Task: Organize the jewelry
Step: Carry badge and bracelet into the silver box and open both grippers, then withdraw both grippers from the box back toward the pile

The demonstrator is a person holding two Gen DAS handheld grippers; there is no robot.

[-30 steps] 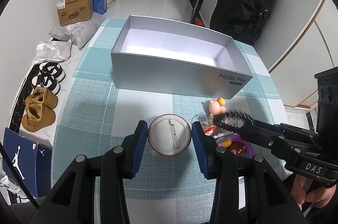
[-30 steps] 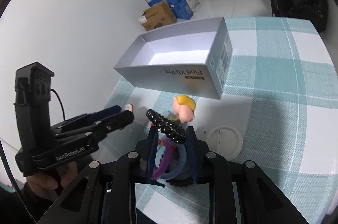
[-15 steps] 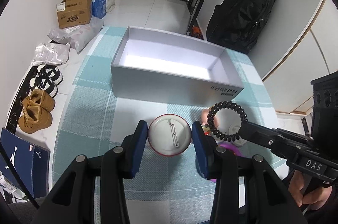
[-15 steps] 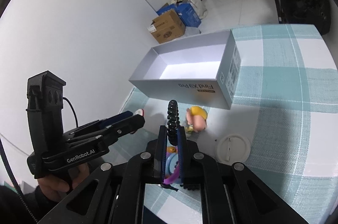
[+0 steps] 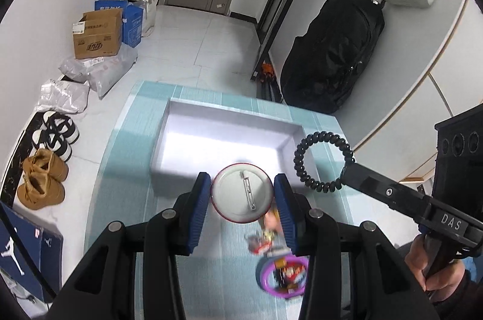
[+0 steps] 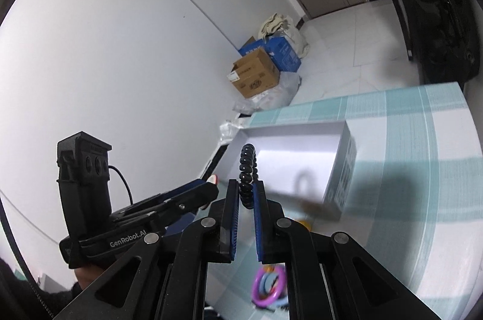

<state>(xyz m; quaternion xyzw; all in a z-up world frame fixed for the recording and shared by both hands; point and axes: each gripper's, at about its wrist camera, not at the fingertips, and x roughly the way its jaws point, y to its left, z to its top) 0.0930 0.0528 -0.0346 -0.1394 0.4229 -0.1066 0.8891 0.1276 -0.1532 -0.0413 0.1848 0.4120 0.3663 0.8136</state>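
My left gripper (image 5: 243, 193) is shut on a round pin badge (image 5: 243, 192), white back and pin facing me, red rim, lifted above the table. My right gripper (image 6: 246, 193) is shut on a black coiled bracelet (image 6: 247, 169) that stands up edge-on between its pads; in the left wrist view the bracelet (image 5: 323, 161) hangs as a ring from the right gripper's tip. An open grey box (image 5: 169, 120) lies on the checked tablecloth beyond both grippers, its inside bare. A pile of trinkets with a purple ring (image 5: 283, 274) lies below, blurred.
A small doll figure (image 5: 271, 225) lies next to the pile. The table's far edge runs just past the box (image 6: 344, 169). On the floor are cardboard boxes (image 5: 96, 34), shoes (image 5: 42, 181) and a black backpack (image 5: 332, 54). A person's hand (image 5: 428, 268) holds the right gripper.
Both grippers rose from the table with their loads. The right jaws closed on the black bracelet and lifted it off the pile. The box now sits lower in both views.
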